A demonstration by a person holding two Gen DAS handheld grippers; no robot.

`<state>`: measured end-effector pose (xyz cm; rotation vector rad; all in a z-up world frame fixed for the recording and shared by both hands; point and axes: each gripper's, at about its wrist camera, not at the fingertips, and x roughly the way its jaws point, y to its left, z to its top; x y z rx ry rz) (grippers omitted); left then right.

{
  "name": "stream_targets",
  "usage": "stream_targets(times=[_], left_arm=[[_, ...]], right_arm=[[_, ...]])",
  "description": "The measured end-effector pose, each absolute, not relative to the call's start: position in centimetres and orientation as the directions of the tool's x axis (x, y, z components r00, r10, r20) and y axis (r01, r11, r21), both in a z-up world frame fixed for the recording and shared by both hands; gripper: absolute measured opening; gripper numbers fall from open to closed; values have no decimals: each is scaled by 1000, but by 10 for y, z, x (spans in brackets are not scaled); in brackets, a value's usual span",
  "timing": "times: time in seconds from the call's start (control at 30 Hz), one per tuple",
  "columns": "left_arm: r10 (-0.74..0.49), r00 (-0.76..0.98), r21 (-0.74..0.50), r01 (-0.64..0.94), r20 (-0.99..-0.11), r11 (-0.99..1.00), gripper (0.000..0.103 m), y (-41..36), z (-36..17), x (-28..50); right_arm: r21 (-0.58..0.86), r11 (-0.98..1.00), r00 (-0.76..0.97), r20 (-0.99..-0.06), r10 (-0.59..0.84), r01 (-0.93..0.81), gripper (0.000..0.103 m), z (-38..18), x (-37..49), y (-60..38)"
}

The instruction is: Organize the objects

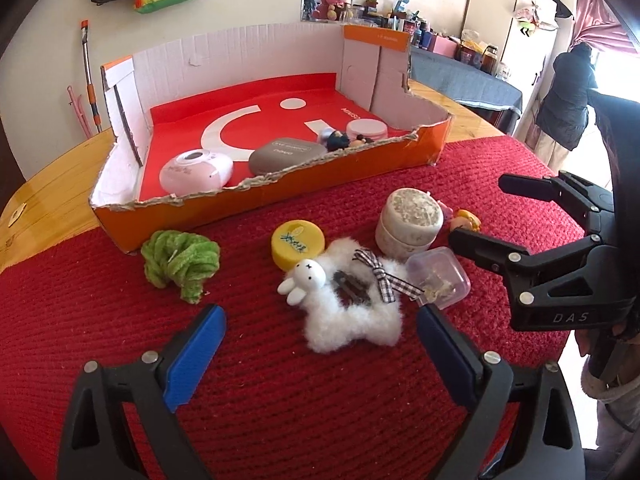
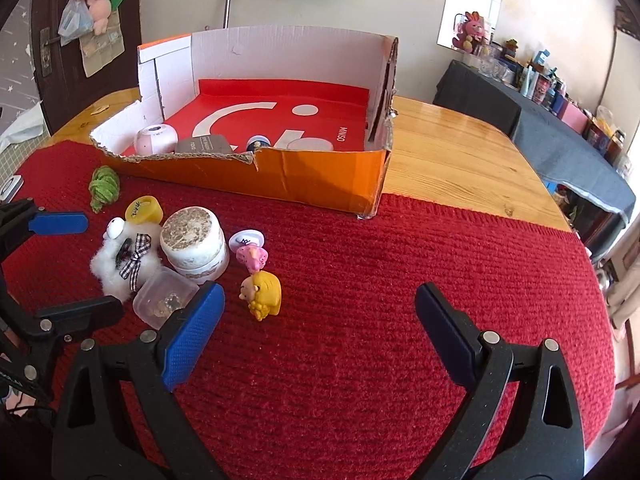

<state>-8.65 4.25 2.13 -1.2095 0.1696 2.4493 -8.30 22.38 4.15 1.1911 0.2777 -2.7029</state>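
Red knitted cloth point(image 1: 280, 400) covers the table under both your tools. Your left tool point(image 1: 320, 344) stands wide, empty, with the fluffy white star clip point(image 1: 352, 320) between its pads but untouched. Your right tool point(image 2: 320, 332) is also wide and empty; the yellow-haired figurine point(image 2: 262, 292) lies just ahead, nearer its left pad. Beyond both, the orange box point(image 2: 320, 176) already holds several items. Roughly half the sorting seems left: green scrunchie point(image 1: 180, 264), yellow tin point(image 1: 296, 242), white jar point(image 1: 408, 224), clear case point(image 1: 438, 276).
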Motion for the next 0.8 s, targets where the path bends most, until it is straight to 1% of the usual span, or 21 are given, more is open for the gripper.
stream_targets(times=[0.1,0.17,0.23,0.3,0.43,0.53,0.6,0.63,0.7,0.77,0.8], left_arm=[[312,-543,-86,-400,-780,-912,95,42,23,-90],[325,-542,-103,-399,-775,-911,93,41,23,-91],[340,-538,-118,-404,-771,-907,92,41,23,-92],[346,-541,-120,-408,-766,-905,90,42,23,-92],[360,-545,-127,-419,-757,-899,86,43,23,-92],[375,-543,-135,-430,-751,-892,81,44,24,-92],[388,-540,-140,-442,-747,-886,74,45,25,-91],[397,-537,-146,-449,-745,-881,72,46,25,-90],[405,-537,-146,-460,-740,-876,68,47,24,-90],[409,-538,-144,-467,-737,-873,59,49,25,-89],[414,-537,-147,-470,-735,-870,56,49,25,-89]], right_arm=[[-83,-951,-634,-762,-133,299,97,42,-90,224],[-82,-941,-623,-767,-151,328,97,41,-95,226],[-90,-932,-621,-767,-160,352,97,40,-96,226],[-90,-921,-614,-769,-177,378,92,38,-97,226],[-86,-901,-599,-773,-209,426,88,36,-98,221],[-79,-891,-590,-775,-227,447,80,36,-98,220],[-63,-888,-577,-780,-241,455,69,35,-99,219],[-48,-887,-570,-781,-253,460,66,35,-99,219],[-23,-880,-559,-780,-281,475,51,35,-99,218],[-22,-874,-558,-777,-291,485,47,35,-98,216],[-15,-869,-554,-776,-302,494,42,35,-97,216]])
